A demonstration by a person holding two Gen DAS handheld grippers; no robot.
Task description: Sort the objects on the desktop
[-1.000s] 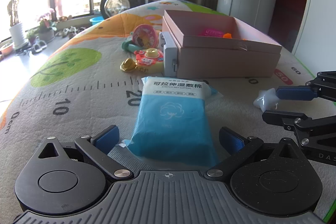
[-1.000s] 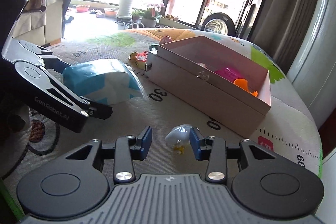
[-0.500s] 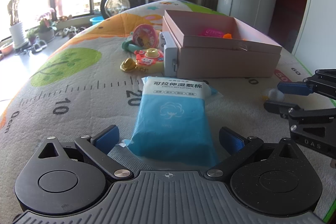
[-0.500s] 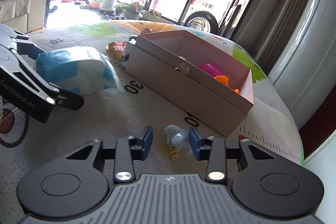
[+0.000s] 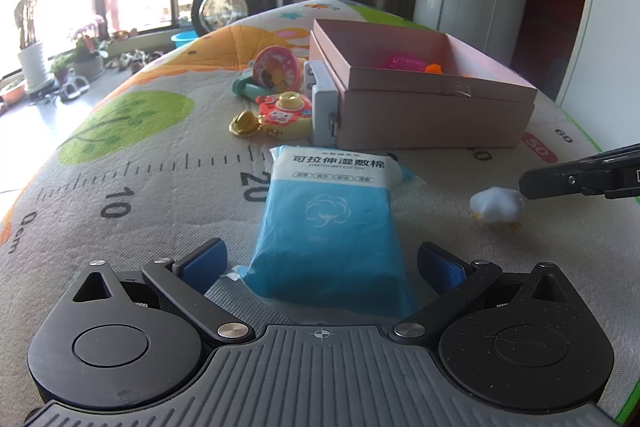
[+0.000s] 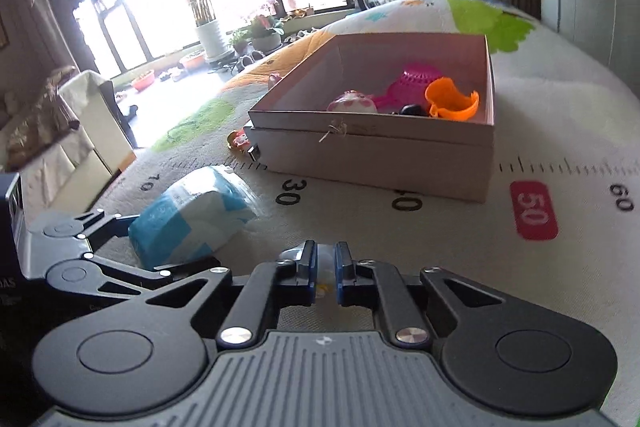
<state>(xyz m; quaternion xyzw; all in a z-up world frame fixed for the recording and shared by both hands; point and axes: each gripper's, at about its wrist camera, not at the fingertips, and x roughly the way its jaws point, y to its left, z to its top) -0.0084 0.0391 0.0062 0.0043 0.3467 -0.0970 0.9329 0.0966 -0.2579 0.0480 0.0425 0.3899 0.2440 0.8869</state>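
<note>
The left gripper (image 5: 320, 261) rests on the printed mat (image 5: 160, 163) with its jaws spread wide on either side of a blue packet of cotton pads (image 5: 328, 227), touching neither side. The right gripper (image 6: 326, 273) has its jaws pressed together on a small white toy (image 5: 496, 205), low over the mat just right of the packet. Beyond both stands an open pink box (image 6: 372, 155) holding a pink strainer (image 6: 416, 81) and an orange cup (image 6: 452, 101); a toy camera (image 5: 284, 109) lies left of the box.

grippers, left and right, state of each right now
Left gripper: open, astride the blue wet-cotton pack.
Right gripper: shut on the small white star-shaped toy.
</note>
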